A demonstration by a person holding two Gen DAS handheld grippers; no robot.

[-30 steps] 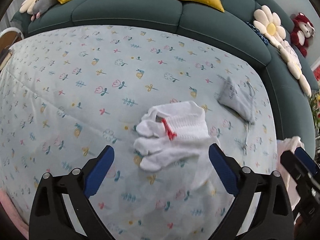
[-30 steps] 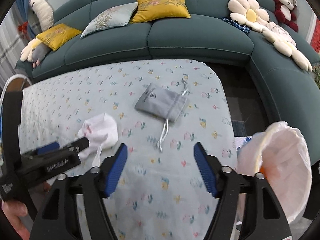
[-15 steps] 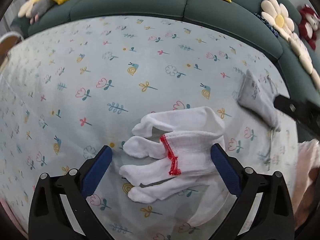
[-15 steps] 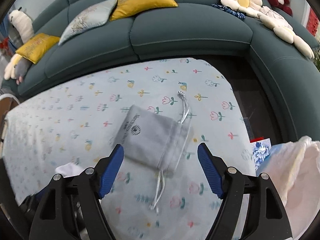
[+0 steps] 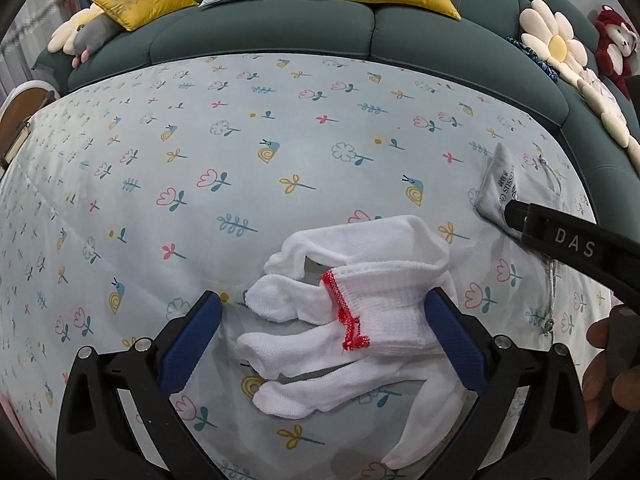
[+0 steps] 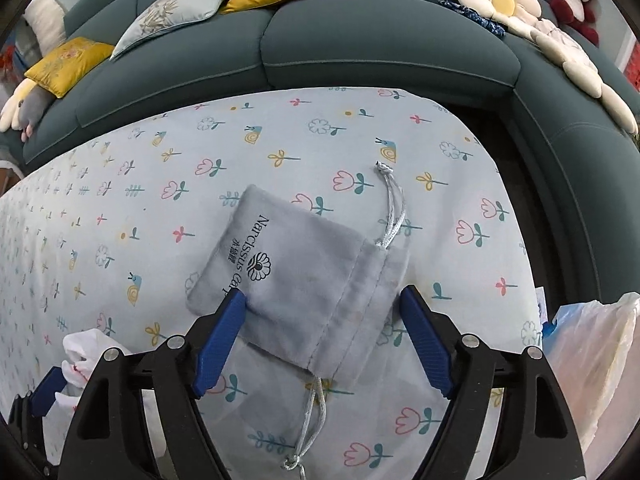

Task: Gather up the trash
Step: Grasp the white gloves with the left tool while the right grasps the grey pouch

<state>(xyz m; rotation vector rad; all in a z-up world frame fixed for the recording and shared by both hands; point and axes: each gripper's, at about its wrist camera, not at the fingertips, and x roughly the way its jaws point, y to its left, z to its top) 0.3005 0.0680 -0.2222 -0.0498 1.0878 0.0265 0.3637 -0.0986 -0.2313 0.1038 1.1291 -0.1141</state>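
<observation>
A pair of white knit gloves [image 5: 352, 316] with a red-stitched cuff lies on the flowered tablecloth [image 5: 200, 152]. My left gripper [image 5: 322, 320] is open, its blue fingers on either side of the gloves, low over them. A grey drawstring pouch [image 6: 300, 276] with black lettering lies further right. My right gripper [image 6: 324, 320] is open and straddles the pouch. The pouch also shows at the right of the left wrist view [image 5: 500, 188], partly behind the right gripper's arm. The gloves show at the lower left of the right wrist view [image 6: 88, 348].
A white plastic bag [image 6: 592, 364] hangs past the table's right edge. A dark green sofa [image 6: 360, 48] curves behind the table, with yellow cushions [image 5: 140, 2], a flower cushion [image 5: 556, 44] and a red plush toy [image 5: 616, 40]. A dark gap [image 6: 504, 136] separates table and sofa.
Both grippers have moved forward and down. The gloves now sit between the left fingers and the pouch between the right fingers. Both stay open.
</observation>
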